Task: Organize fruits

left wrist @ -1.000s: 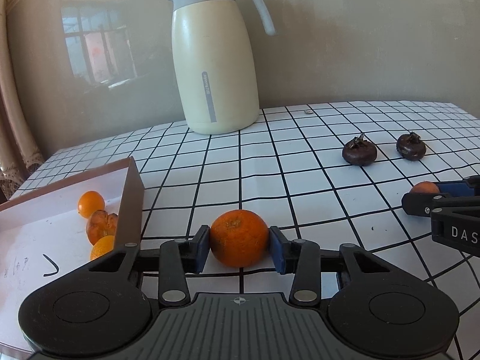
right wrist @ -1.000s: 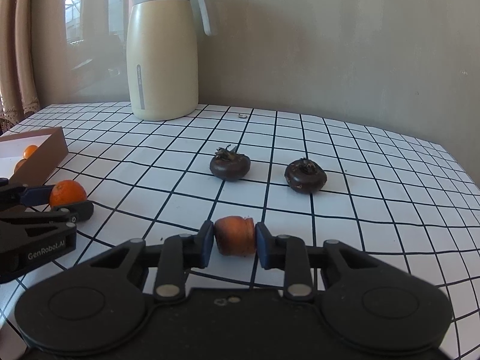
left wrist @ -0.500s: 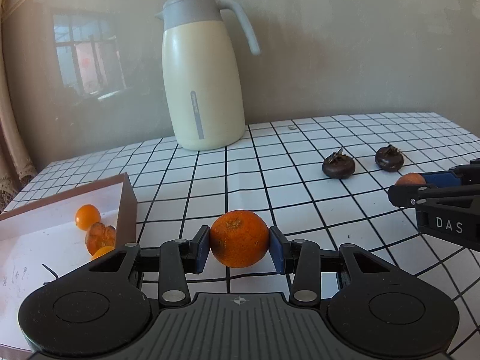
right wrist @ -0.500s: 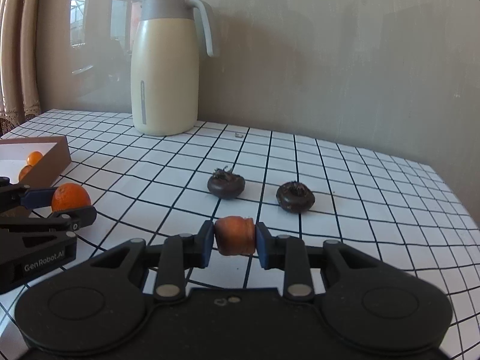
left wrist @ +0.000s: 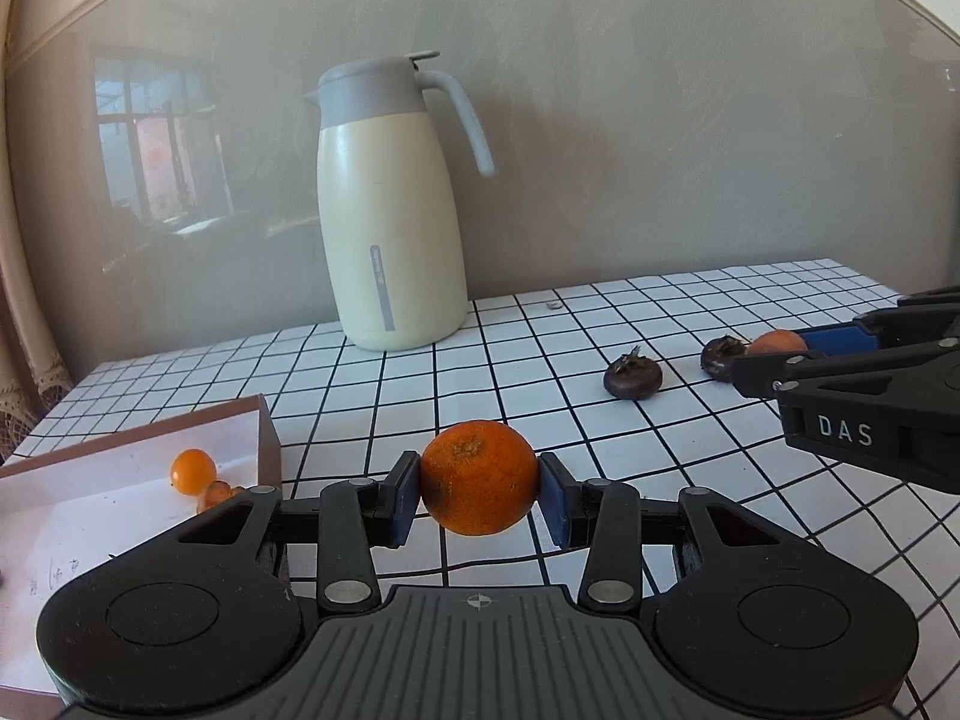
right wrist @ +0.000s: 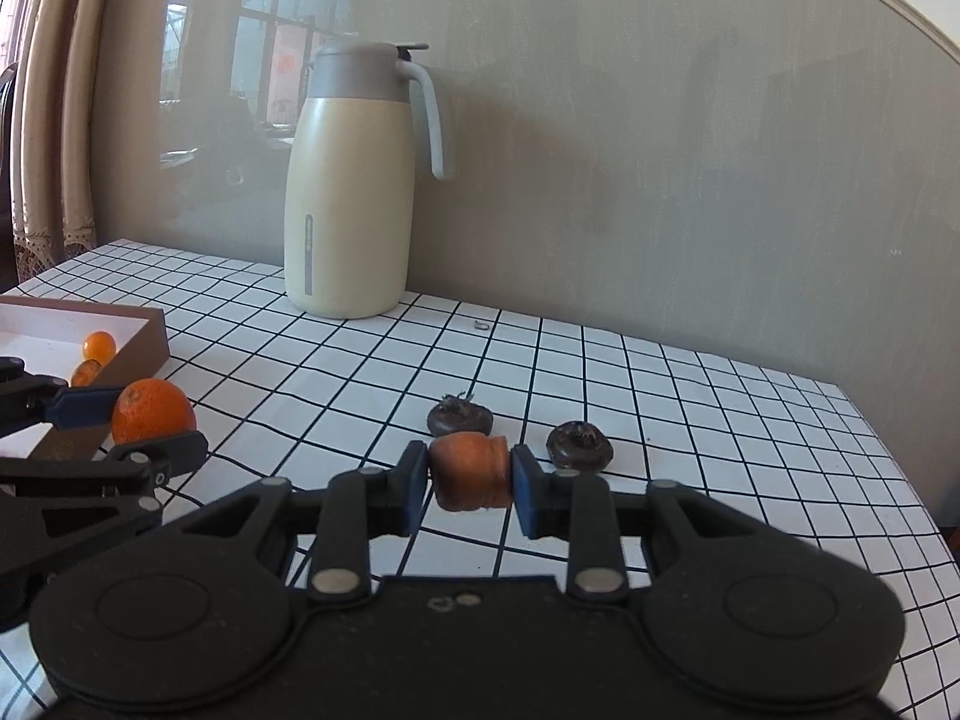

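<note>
My left gripper (left wrist: 479, 497) is shut on a round orange (left wrist: 478, 477) and holds it above the checked tablecloth, just right of the brown box (left wrist: 120, 438). Small orange fruits (left wrist: 193, 471) lie in that box. My right gripper (right wrist: 470, 476) is shut on a small brownish-orange fruit (right wrist: 471, 471), also lifted off the table. Beyond it two dark brown fruits (right wrist: 460, 418) (right wrist: 579, 446) rest on the cloth. In the left wrist view the right gripper (left wrist: 780, 354) enters from the right with its fruit (left wrist: 776, 341). The orange (right wrist: 153, 409) shows at left in the right wrist view.
A tall cream jug (left wrist: 390, 210) with a grey lid stands at the back by the wall. A tiny metal bit (right wrist: 482, 326) lies near it. The table's right edge (right wrist: 888, 456) drops off beyond the dark fruits.
Both grippers have risen with their fruits and tilted up, so the jug and table sit lower in both views. Each grip stays the same.
</note>
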`<state>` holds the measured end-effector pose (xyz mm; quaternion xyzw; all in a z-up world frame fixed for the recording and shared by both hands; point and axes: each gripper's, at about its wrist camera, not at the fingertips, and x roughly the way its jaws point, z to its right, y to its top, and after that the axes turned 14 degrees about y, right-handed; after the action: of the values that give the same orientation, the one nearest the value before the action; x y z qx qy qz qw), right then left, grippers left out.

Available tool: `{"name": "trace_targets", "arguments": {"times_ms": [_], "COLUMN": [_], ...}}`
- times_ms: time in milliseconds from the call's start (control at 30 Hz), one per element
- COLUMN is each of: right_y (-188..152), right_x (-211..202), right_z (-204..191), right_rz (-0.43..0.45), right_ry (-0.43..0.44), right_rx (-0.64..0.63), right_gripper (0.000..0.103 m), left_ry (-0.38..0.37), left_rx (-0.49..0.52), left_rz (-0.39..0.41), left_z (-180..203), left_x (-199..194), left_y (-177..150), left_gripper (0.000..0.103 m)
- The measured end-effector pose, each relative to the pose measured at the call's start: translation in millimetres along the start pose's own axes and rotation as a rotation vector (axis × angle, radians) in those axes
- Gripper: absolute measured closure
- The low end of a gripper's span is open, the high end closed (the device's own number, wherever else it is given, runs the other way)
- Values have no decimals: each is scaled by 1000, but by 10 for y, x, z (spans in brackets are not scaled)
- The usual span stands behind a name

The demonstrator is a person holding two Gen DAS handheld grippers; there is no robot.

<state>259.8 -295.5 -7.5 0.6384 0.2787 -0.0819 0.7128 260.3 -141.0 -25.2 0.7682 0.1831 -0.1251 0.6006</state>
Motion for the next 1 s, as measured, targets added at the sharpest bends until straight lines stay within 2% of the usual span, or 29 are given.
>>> {"name": "trace_targets", "arguments": {"times_ms": [400, 567, 800, 1000], "right_y": [40, 53, 121, 160], "right_x": [-267, -340, -373, -316], "right_z": [-212, -310, -548, -787], "right_rz": [29, 48, 103, 116], "right_ry": [14, 25, 73, 131], "right_rx": [-48, -68, -106, -148], "right_gripper": [82, 82, 82, 82], "left_ry": [17, 51, 85, 124], "left_rx": [-22, -19, -40, -60], "left_rz": [76, 111, 104, 94], "left_z": [-276, -456, -691, -913], "left_x": [-375, -501, -550, -526], "left_y": [10, -10, -93, -150], "left_gripper": [61, 61, 61, 61]}}
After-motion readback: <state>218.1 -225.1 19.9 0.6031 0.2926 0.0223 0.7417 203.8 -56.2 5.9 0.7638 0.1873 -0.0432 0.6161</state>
